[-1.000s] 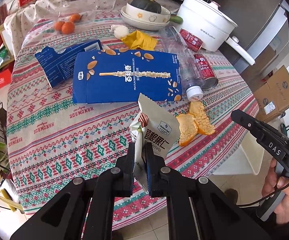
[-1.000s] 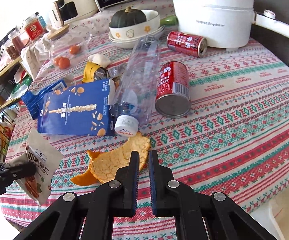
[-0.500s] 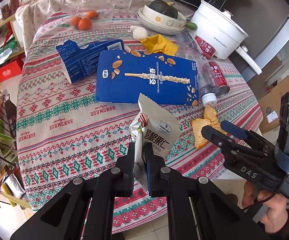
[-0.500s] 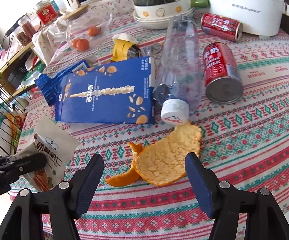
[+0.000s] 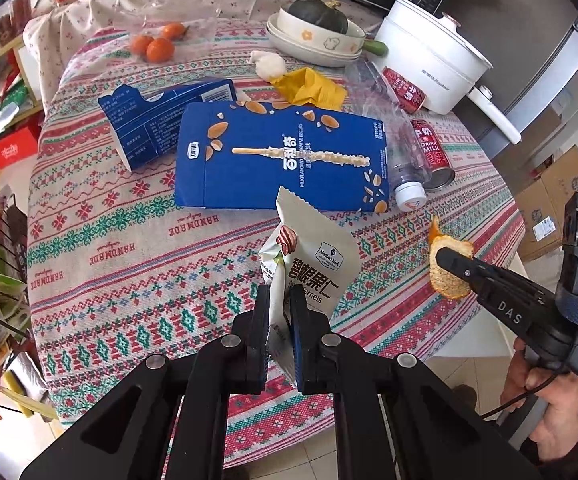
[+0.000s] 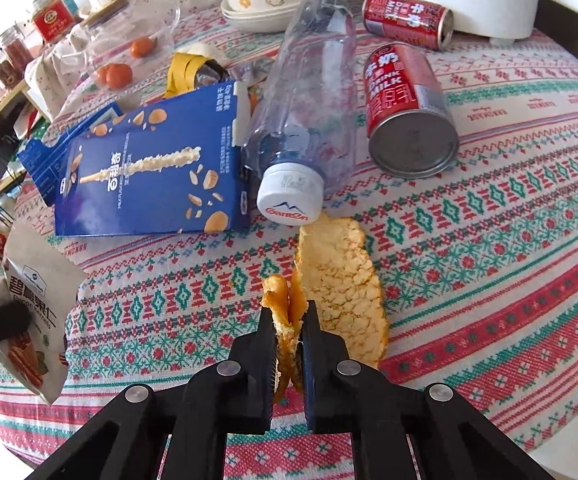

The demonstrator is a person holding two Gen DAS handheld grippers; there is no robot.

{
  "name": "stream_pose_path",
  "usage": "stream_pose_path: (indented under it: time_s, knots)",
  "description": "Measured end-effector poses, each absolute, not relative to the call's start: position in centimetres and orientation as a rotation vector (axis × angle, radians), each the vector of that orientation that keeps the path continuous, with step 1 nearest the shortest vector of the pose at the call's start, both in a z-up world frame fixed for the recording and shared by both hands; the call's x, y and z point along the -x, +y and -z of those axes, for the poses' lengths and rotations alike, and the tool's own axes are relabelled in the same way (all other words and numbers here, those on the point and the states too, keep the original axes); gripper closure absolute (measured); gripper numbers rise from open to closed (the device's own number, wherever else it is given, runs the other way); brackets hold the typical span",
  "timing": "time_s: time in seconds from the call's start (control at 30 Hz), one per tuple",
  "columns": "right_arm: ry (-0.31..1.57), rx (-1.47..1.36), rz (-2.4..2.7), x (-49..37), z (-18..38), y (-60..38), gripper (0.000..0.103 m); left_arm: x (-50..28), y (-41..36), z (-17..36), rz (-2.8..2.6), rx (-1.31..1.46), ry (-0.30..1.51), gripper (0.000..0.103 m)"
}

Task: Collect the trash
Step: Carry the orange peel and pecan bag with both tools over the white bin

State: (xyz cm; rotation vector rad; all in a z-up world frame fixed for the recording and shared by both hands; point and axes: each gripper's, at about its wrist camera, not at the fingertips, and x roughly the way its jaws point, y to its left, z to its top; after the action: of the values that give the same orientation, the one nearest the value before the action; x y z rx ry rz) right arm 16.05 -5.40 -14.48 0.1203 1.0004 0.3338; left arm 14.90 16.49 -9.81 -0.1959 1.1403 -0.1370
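Right gripper pinching orange peel just in front of the plastic bottle, left gripper clamped on nut packet, left of that bottle.

In the near middle, the left claw is clamped on the lower edge of a white nut packet, which stands up above the patterned cloth of the counter. At the right, the right claw, held by a hand, pinches a piece of orange peel lifted near the counter's right edge. Farther off, a large blue biscuit box lies flat, with a second blue box to its left. A clear plastic bottle lies just right of the large box, its white cap nearest, and a red can lies beside it. A white cooking pot stands far right.
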Motion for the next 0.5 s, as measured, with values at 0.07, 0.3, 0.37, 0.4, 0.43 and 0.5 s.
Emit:
stream_pose_path:
  time_s: [0.07, 0.3, 0.37, 0.4, 0.43, 0.5]
  knots:
    - [0.994, -0.140, -0.330, -15.6, 13.7, -6.6, 0.095, -14.9, 15.8, 9.6, 0.144, 0.200, 1.135, 0.094]
    - [0.947, -0.183, -0.293, -14.4, 10.7, -12.0, 0.096, -15.1, 12.8, 8.7, 0.189, 0.176, 1.121, 0.094]
    - [0.936, -0.194, -0.270, -14.2, 9.9, -14.0, 0.096, -15.2, 11.9, 8.5, 0.206, 0.183, 1.117, 0.094]
    - [0.932, -0.201, -0.257, -14.0, 9.7, -15.1, 0.096, -15.2, 11.4, 8.3, 0.214, 0.181, 1.114, 0.094]
    - [0.928, -0.208, -0.242, -13.8, 9.4, -16.1, 0.096, -15.2, 10.8, 8.1, 0.221, 0.176, 1.110, 0.094]
    - [0.924, -0.220, -0.209, -13.7, 9.0, -18.1, 0.096, -15.3, 9.7, 7.8, 0.240, 0.165, 1.102, 0.094]
